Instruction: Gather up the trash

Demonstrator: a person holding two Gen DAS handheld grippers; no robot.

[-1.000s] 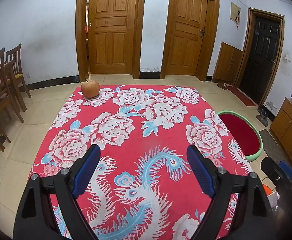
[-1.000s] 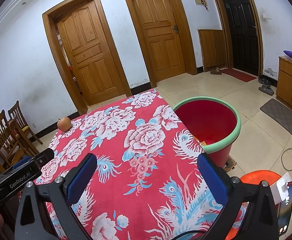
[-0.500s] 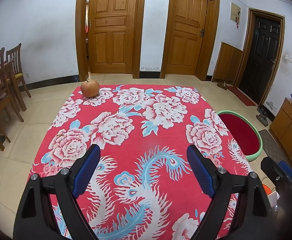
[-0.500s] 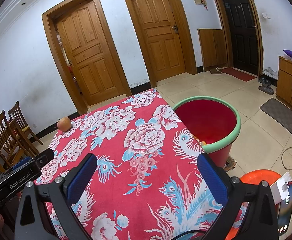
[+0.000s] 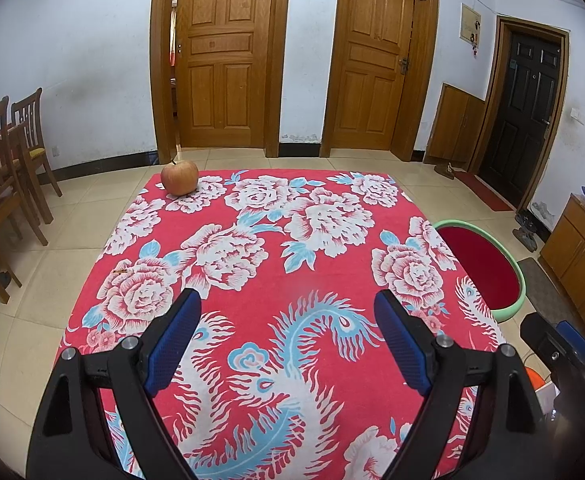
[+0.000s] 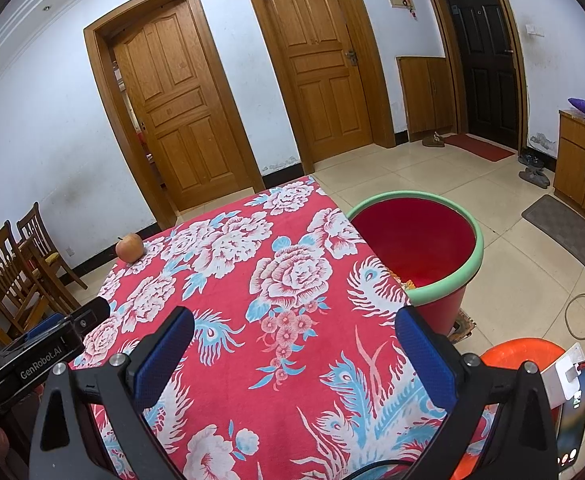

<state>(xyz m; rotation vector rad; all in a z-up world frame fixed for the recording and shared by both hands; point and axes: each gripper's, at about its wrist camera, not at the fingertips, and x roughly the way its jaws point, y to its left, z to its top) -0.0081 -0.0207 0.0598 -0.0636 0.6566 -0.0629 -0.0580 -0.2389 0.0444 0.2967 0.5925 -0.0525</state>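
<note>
A table with a red floral cloth (image 5: 292,280) fills both views. A red bin with a green rim (image 6: 416,248) stands on the floor at the table's right side; it also shows in the left wrist view (image 5: 484,268). Some orange scraps lie in its bottom. A small thin orange scrap (image 5: 121,271) lies on the cloth near the left edge. An apple (image 5: 179,177) sits at the far left corner, also in the right wrist view (image 6: 130,247). My left gripper (image 5: 288,336) is open and empty above the near cloth. My right gripper (image 6: 292,356) is open and empty too.
Wooden chairs (image 5: 8,168) stand to the left. Two wooden doors (image 5: 220,60) and a black door (image 5: 524,108) line the far wall. A cabinet (image 6: 584,168) stands at the right. An orange basin (image 6: 520,360) and a phone sit by the near right corner.
</note>
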